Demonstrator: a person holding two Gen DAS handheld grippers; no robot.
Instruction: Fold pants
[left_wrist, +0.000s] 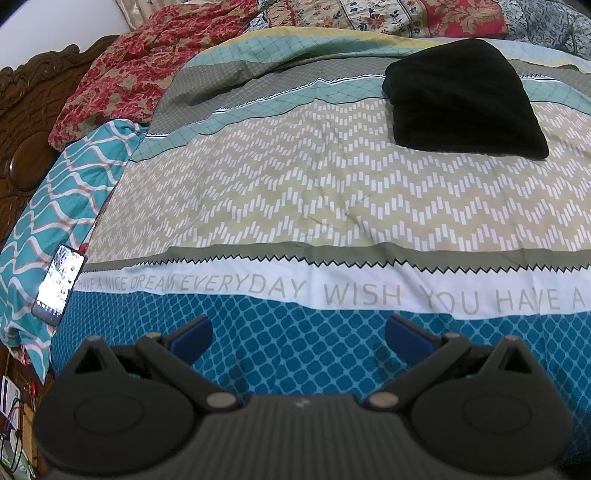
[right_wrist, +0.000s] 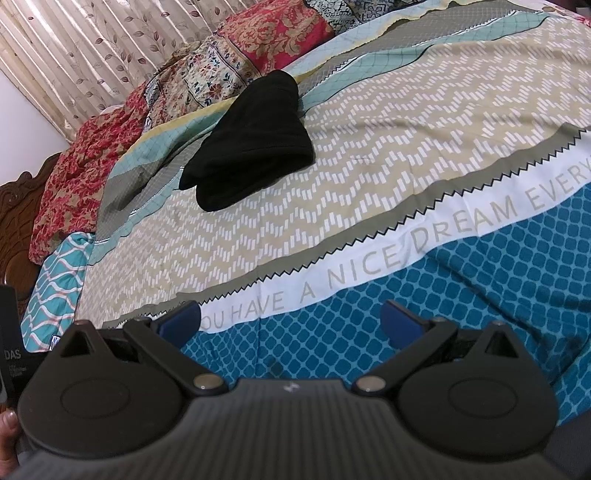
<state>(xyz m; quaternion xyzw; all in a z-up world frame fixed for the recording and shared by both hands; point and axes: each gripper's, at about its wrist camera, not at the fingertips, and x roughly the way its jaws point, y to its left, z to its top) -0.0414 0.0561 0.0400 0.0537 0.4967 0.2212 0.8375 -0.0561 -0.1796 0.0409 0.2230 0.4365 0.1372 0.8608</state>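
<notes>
The black fabric pants (left_wrist: 465, 99), folded into a compact thick bundle, are lying on the bed's patterned bedsheet (left_wrist: 295, 192), across its beige zigzag band and well apart from both tongs. The left tongs (left_wrist: 298, 334) are hovering over the blue diamond-print band, blue-padded fingers spread wide and gripping nothing. The right tongs (right_wrist: 291, 321) are likewise gaping wide and empty above the lettered white stripe. A lit smartphone (left_wrist: 59, 284) is resting on what is probably a teal wave-patterned pillow (left_wrist: 48, 206) at the bed's edge.
</notes>
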